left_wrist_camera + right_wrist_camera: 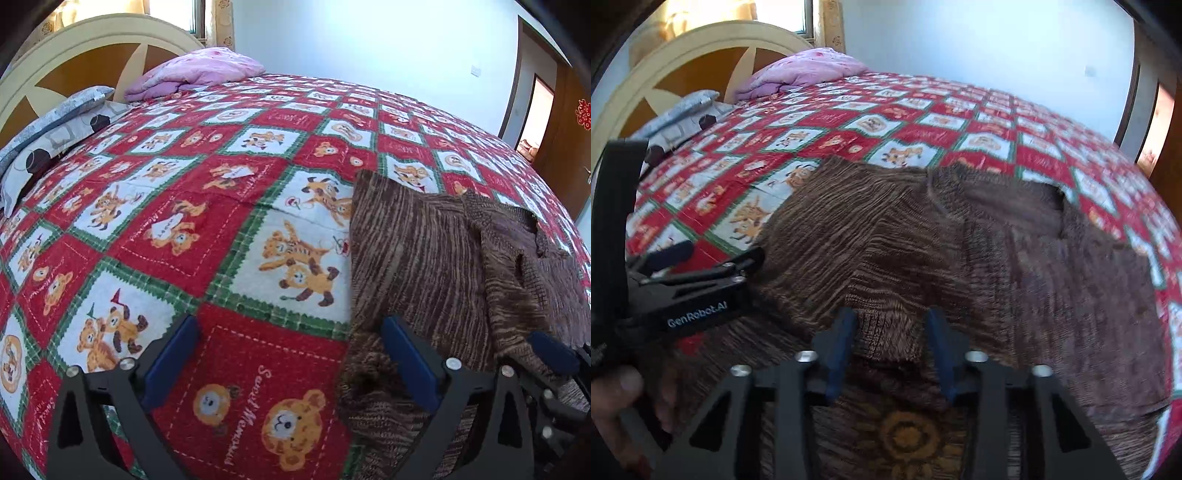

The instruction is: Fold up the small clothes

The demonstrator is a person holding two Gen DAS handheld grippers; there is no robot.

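At the far left corner of the bed, against the headboard (pixel 92 40), lie a grey patterned pillow (pixel 55 125) and, just right of it, a bunched pink quilt (pixel 199 72). The red-and-white bear-print bedspread (pixel 236 229) covers the whole bed. My left gripper (pixel 291 354) hangs low over the near edge with its blue fingers (pixel 171 362) spread wide apart, holding nothing; the left one is over bare bedspread, the right one at the left border of the brown knitted sweater (pixel 424 251). The sweater lies spread on the near right part of the bed, a fold of it doubled over on its right side. My right gripper (pixel 892 350) sits over the sweater's near hem, fingers parted with knit showing between them, not pinching it. In its view, my left gripper (pixel 701 273) shows at the sweater's left border.
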